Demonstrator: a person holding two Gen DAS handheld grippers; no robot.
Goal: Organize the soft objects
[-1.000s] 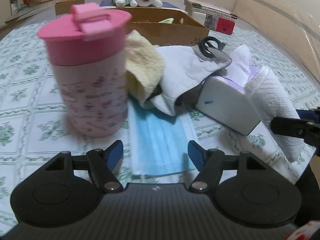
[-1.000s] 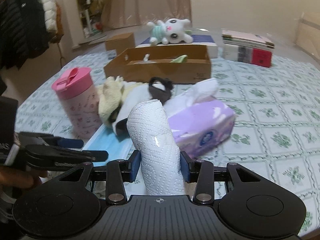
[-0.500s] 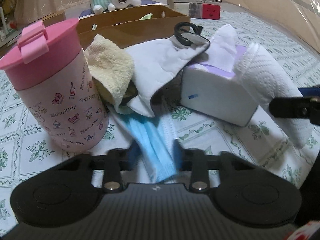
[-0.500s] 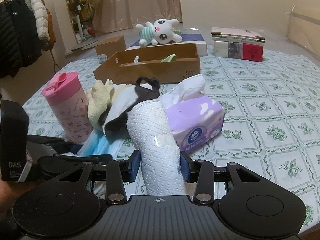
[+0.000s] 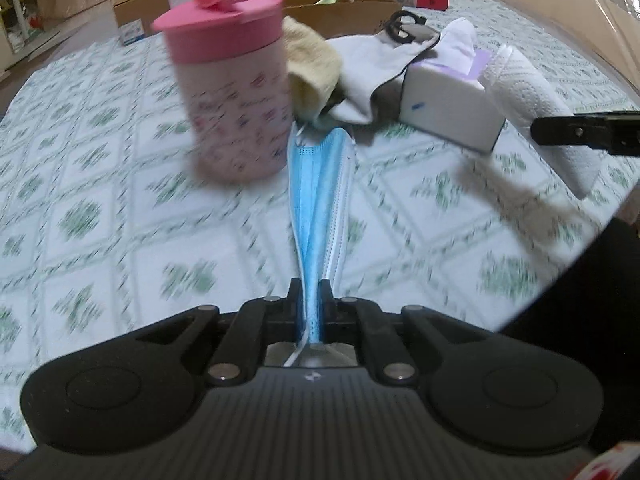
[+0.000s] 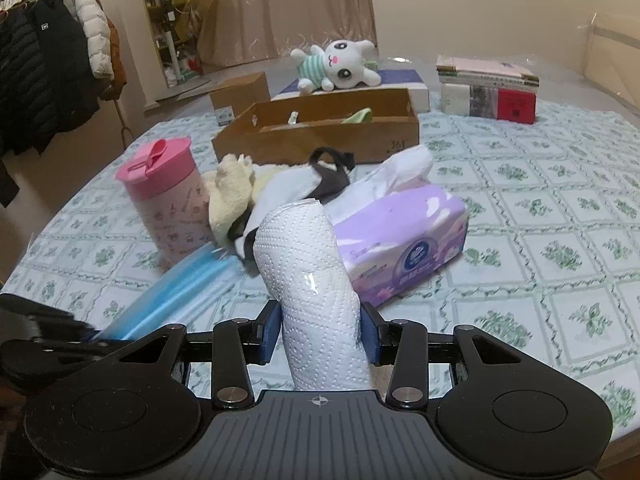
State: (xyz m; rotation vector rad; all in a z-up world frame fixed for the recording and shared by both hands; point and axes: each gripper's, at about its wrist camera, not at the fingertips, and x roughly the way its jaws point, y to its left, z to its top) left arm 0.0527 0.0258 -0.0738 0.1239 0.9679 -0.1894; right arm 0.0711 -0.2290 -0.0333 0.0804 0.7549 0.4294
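The left gripper (image 5: pixel 311 294) is pinching the pleated blue face mask (image 5: pixel 320 184) between jaws pressed nearly together; the mask is stretching across the green-patterned tablecloth (image 5: pixel 120 208) beside the pink lidded cup (image 5: pixel 232 92). The right gripper (image 6: pixel 319 332) is clamping the embossed white paper towel roll (image 6: pixel 308 264) between partly spread jaws. The purple tissue pack (image 6: pixel 404 240) is bearing a round blue logo, not readable. A yellow fleece cloth (image 6: pixel 232 196) and grey-white fabric (image 5: pixel 368 68) are lying heaped behind, before the cardboard tray (image 6: pixel 320 128).
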